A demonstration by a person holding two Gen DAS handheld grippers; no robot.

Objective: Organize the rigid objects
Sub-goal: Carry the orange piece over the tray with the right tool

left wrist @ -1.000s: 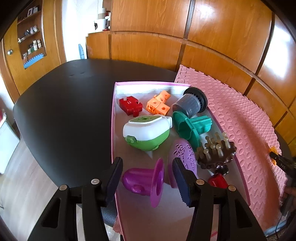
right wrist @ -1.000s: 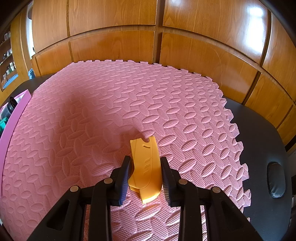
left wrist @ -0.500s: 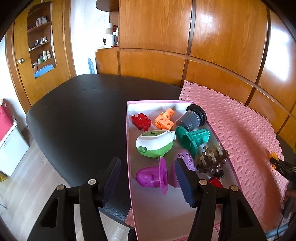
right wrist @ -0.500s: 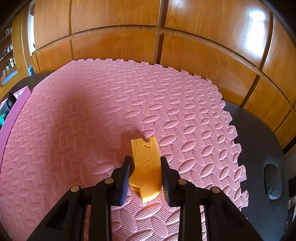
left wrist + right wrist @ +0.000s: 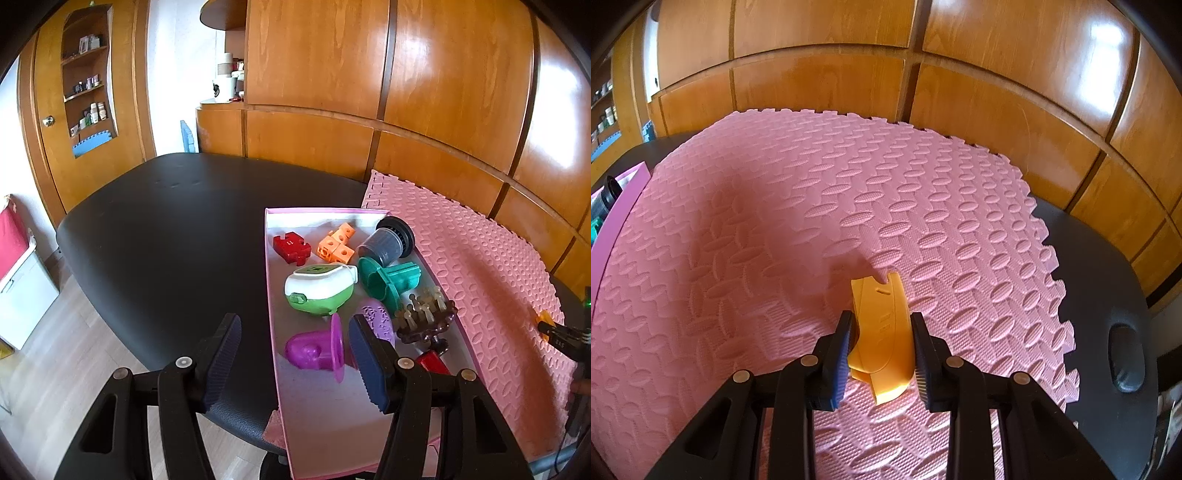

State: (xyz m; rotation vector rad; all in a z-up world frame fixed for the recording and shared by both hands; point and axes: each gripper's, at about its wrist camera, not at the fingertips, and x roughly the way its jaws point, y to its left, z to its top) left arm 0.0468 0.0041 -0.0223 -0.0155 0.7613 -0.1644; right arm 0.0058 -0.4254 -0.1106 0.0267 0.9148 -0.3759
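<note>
Evidently the left tool [image 5: 291, 354] has just let go: its jaws have been opening and now stand apart, empty, while the magenta plastic flanged cup [image 5: 317, 349] it was around a second ago lies on its side in the shallow pink-walled cardboard box [image 5: 269, 295], seen between the raised fingers rather than pressed by them. The whole scene has shrunk in that view since then, so the tool has lifted clear. That piece looks stowed, joining the white-and-green plastic case [image 5: 319, 290], the teal plastic flanged piece [image 5: 384, 282] and the orange linked cubes [image 5: 336, 245].

The right tool [image 5: 881, 347] is clenched on the flat orange plastic piece [image 5: 879, 325], unchanged from a second ago; it sits at the surface of the pink foam puzzle mat [image 5: 775, 221], though whether it is lifted off the mat I cannot tell. Probably it goes to the box next.

Only the left view shows the box's contents and the black desk [image 5: 166, 221]; there the orange piece is a mere sliver. Only the right view shows the grip.
</note>
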